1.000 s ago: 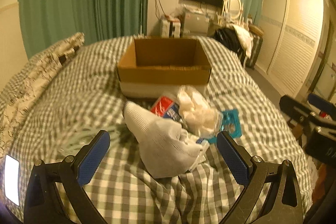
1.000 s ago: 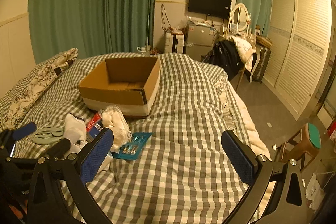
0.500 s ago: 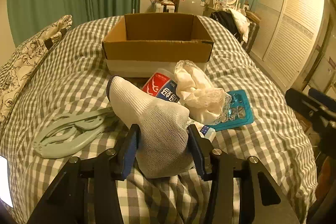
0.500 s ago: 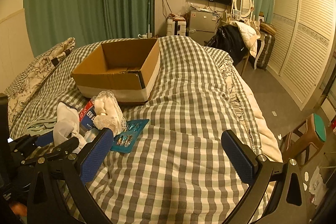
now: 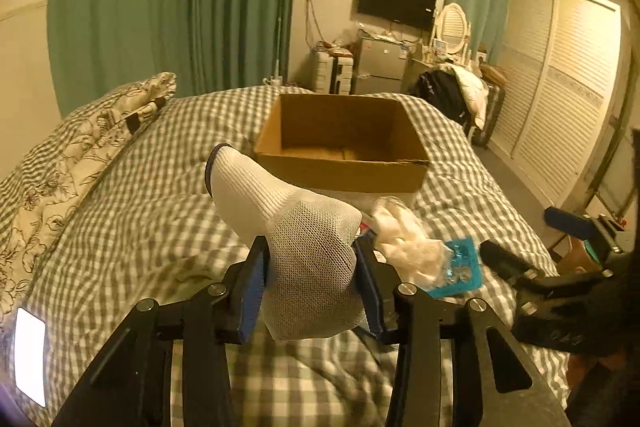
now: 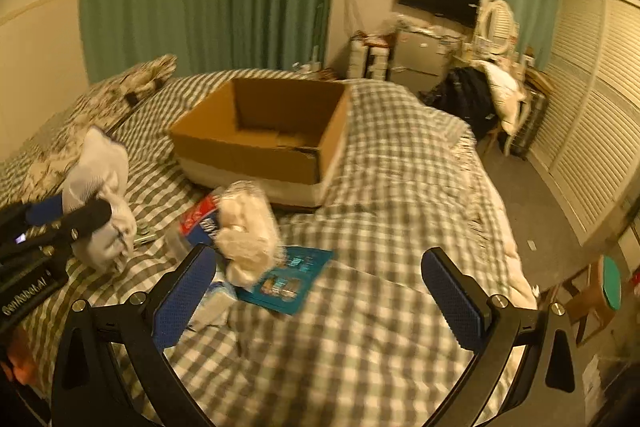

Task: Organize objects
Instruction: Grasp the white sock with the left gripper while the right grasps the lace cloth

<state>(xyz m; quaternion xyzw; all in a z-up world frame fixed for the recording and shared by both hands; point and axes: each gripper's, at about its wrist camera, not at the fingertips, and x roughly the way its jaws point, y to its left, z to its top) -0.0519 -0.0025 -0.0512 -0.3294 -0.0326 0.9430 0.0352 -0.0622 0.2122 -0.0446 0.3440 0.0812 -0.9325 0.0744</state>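
My left gripper is shut on a white sock and holds it lifted above the checked bed, short of the open cardboard box. In the right wrist view the sock hangs at the left in the left gripper. My right gripper is open and empty, low over the bed near a white lace bundle, a red and blue packet and a teal blister card. The box looks empty.
A floral pillow lies along the left of the bed. The bed's right edge drops to the floor, with a stool, wardrobe doors and a cluttered dresser beyond. A glowing phone lies at the lower left.
My left gripper closed on the sock and lifted it off the bed toward the box. My right gripper moved down and left, closer to the pile, still open.
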